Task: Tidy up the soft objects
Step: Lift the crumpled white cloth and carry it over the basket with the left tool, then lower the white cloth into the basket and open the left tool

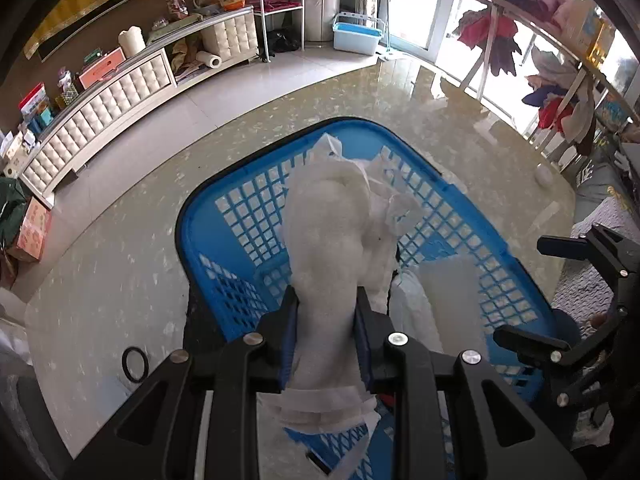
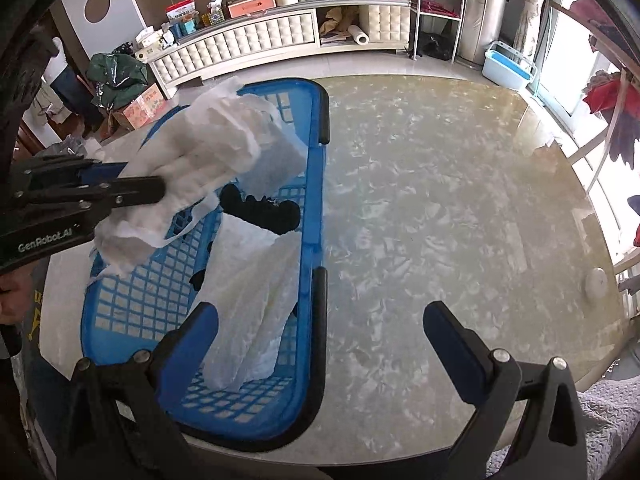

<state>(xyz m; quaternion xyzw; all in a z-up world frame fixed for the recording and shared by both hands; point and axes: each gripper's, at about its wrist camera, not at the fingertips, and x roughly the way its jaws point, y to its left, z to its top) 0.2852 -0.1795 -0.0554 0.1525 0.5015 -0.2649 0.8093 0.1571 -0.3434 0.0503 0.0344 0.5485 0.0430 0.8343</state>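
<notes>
A blue plastic basket (image 1: 208, 216) stands on the marble table; it also shows in the right wrist view (image 2: 316, 208). My left gripper (image 1: 326, 304) is shut on a white diaper (image 1: 332, 232) and holds it above the basket; the same gripper (image 2: 160, 190) and diaper (image 2: 216, 148) show in the right wrist view. A second white diaper (image 2: 256, 304) and a black soft item (image 2: 260, 208) lie inside the basket. My right gripper (image 2: 320, 320) is open and empty over the basket's near right rim.
The marble table (image 2: 440, 200) stretches to the right of the basket. A black ring (image 1: 135, 364) lies on the table left of the basket. A small white round object (image 2: 598, 280) sits near the table's right edge. A cabinet stands beyond the table.
</notes>
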